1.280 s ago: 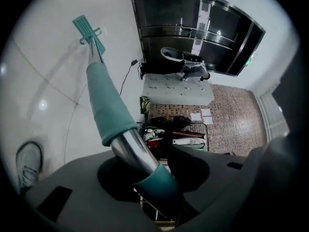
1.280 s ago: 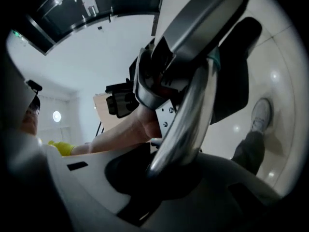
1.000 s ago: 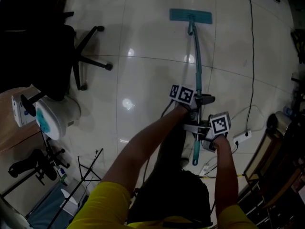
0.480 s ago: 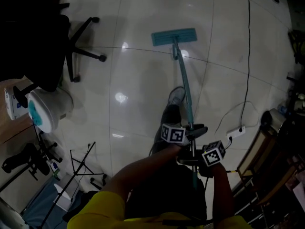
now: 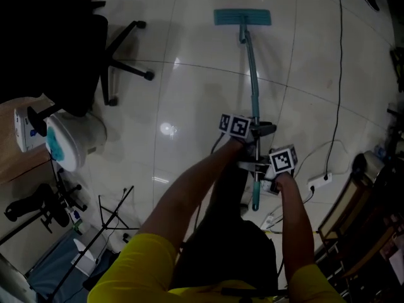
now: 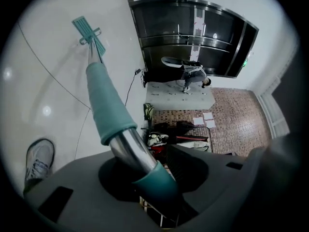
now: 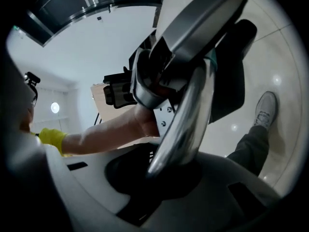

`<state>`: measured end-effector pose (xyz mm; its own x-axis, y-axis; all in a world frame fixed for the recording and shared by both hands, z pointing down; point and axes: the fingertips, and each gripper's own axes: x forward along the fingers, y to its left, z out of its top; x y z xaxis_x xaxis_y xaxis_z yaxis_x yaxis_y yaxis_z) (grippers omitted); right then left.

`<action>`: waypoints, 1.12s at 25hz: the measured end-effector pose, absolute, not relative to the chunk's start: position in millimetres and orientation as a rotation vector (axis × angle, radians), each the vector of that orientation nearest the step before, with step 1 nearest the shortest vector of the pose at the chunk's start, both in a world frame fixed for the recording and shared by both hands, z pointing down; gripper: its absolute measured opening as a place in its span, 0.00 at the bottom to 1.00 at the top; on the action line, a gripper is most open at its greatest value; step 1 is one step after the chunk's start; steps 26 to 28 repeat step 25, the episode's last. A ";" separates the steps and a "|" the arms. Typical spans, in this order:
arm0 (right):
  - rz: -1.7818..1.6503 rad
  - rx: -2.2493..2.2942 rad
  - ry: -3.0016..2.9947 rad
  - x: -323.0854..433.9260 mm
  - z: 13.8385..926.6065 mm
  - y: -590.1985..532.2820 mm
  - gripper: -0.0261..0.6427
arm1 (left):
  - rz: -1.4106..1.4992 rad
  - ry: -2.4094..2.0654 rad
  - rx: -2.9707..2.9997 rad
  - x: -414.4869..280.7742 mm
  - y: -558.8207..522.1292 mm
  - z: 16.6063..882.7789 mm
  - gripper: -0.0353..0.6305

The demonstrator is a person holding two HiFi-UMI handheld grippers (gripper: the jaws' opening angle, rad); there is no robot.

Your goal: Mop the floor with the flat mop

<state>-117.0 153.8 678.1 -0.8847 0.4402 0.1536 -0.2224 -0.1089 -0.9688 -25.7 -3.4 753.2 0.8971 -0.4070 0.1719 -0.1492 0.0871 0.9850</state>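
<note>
1. Square markers on both my gripper cubes; no other print is legible.
2. My left gripper (image 5: 257, 130) is clamped on the mop handle (image 5: 252, 74). My right gripper (image 5: 255, 167) is lower down, its jaws closing on the handle.
3. The mop head (image 5: 242, 17) is flat on the floor (image 5: 189, 106), farther out than half a second ago.
4. Open tile around it; chair (image 5: 82, 49) left, cable (image 5: 338, 74) right.

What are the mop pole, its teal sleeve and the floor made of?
The mop pole looks like polished metal: its bare stretch is silvery and mirror-like. The teal sleeve around it seems matte plastic or foam; I cannot tell which. The floor looks like glossy tile: pale, with thin joint lines and bright lamp reflections.
</note>
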 end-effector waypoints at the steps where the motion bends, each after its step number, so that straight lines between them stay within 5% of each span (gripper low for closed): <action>1: 2.053 -0.257 -1.737 -114.1 663.7 164.5 0.15 | -0.200 -0.455 1.476 -21.2 8.3 742.7 0.30; 15: 1.974 -0.385 -1.686 -23.0 449.8 341.0 0.22 | -0.298 -0.463 1.348 67.4 192.9 550.2 0.33; 28: 1.948 -0.355 -1.751 -5.3 429.2 350.4 0.21 | -0.292 -0.469 1.433 81.8 193.9 517.4 0.33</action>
